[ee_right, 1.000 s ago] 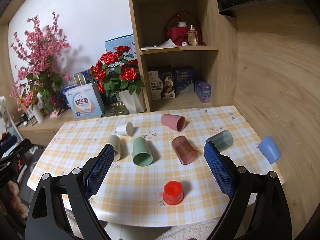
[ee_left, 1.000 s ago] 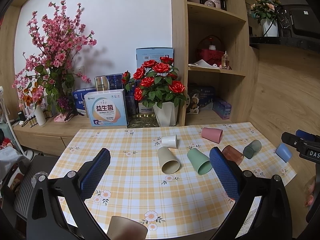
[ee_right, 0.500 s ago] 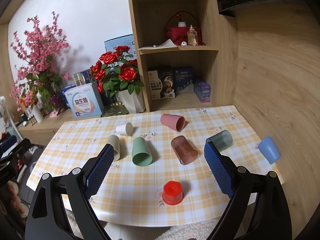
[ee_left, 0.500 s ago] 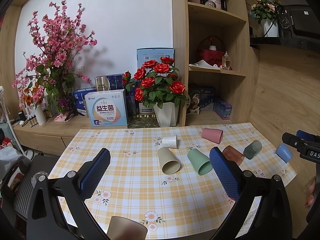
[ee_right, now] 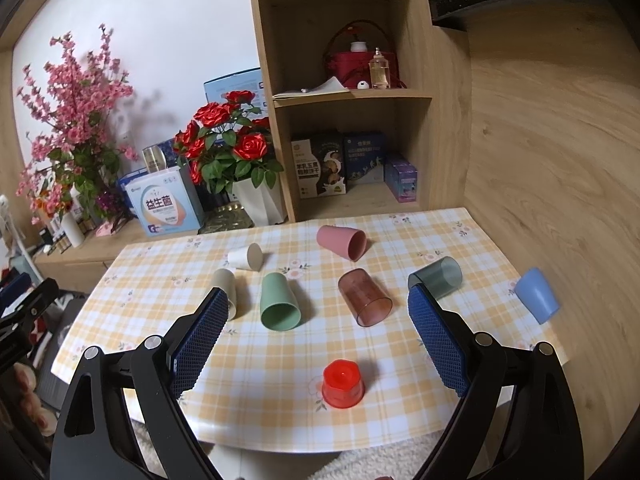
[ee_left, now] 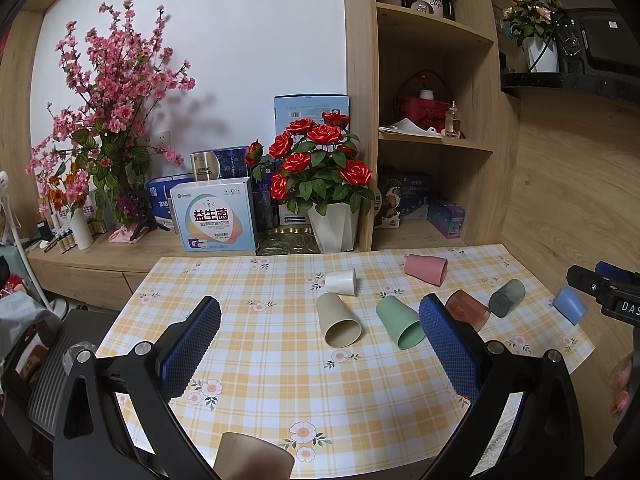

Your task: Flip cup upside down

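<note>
Both the left hand-held gripper (ee_left: 320,334) and the right hand-held gripper (ee_right: 318,328) hang wide and empty above the bench (ee_right: 280,364), where the red cup (ee_right: 343,383) already stands upside down (the other cups lie on their sides).

tan cup (ee_left: 252,458): blurred, cut by bottom edge | brown cup (ee_left: 468,310): partly behind gripper pad
</note>
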`<state>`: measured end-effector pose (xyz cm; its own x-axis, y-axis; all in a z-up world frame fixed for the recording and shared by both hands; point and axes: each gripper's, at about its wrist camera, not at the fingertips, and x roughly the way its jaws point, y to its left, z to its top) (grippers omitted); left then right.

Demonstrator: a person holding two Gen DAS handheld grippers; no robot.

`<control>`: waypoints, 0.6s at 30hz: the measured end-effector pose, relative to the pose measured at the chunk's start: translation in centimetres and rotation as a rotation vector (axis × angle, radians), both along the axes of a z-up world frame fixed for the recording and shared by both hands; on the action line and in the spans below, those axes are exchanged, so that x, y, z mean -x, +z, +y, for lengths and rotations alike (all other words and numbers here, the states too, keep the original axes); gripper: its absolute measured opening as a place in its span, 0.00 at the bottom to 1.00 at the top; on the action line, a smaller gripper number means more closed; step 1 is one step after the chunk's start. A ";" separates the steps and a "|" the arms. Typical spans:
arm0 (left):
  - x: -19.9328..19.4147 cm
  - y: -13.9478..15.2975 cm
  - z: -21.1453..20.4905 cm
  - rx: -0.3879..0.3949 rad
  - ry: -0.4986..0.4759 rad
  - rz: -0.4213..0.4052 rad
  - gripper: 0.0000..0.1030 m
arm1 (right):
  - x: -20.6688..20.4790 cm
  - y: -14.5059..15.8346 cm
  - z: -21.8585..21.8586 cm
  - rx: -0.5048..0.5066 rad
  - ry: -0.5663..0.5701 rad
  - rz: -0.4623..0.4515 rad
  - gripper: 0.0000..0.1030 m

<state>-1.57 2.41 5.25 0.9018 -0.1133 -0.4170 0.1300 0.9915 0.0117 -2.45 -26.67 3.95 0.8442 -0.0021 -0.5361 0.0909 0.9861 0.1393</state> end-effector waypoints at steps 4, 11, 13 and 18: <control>0.0 0.0 0.1 0.001 -0.003 0.000 0.94 | 0.0 0.0 0.0 0.000 0.000 0.000 0.86; -0.1 -0.2 -0.1 -0.001 -0.006 0.003 0.94 | 0.0 0.0 -0.2 -0.001 -0.005 0.002 0.86; -0.1 -0.2 -0.1 0.000 -0.006 0.003 0.94 | 0.0 0.0 -0.2 -0.002 -0.005 0.003 0.86; -0.1 -0.2 -0.1 0.000 -0.007 0.004 0.94 | 0.0 -0.1 -0.2 -0.001 -0.005 0.004 0.86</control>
